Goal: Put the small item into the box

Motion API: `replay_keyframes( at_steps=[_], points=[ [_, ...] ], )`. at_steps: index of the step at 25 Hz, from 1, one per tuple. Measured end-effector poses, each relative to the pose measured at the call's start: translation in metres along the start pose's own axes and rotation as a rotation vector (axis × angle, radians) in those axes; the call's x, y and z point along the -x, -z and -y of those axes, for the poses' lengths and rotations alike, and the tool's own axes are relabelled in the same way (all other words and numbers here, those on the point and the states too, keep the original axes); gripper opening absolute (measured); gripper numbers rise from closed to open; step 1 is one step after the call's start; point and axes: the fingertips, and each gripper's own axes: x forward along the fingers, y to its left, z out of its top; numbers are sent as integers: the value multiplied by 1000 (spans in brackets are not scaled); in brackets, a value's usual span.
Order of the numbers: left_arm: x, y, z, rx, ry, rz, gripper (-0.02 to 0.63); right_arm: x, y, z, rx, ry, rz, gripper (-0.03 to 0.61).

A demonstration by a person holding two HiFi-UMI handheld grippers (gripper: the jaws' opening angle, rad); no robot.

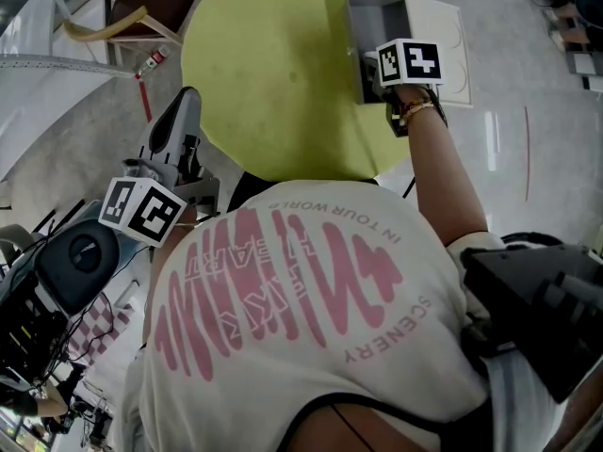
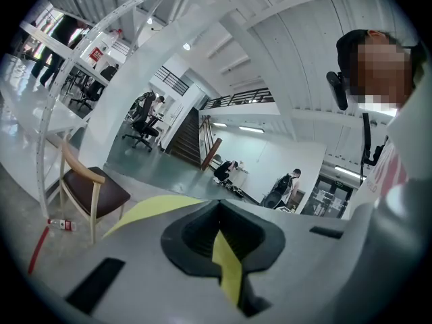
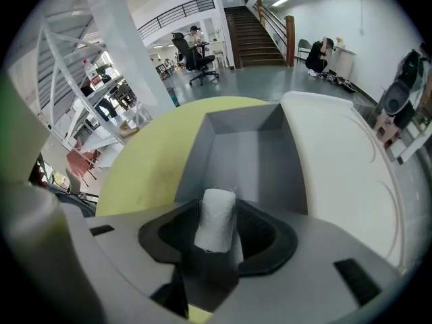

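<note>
Right gripper view: the body of your right gripper blocks the near wall of the box. The lower end of the white roll sinks into the dark jaw recess, out of sight.

Head view: the marker cube and your wrist cover the right jaws, so you cannot read the grip there. The cube also masks the box's near corner. Your torso hides the near rim of the yellow table, and the picture's top edge cuts its far rim.

Left gripper view: the table shows only as slivers. The distant people are too small to tell apart.
</note>
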Motion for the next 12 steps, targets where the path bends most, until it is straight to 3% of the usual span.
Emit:
replay_keyframes(
  at_steps=[12],
  points=[
    [3, -2, 3, -1, -12, 15, 7, 1, -5, 1, 3, -3, 6, 170]
  ],
)
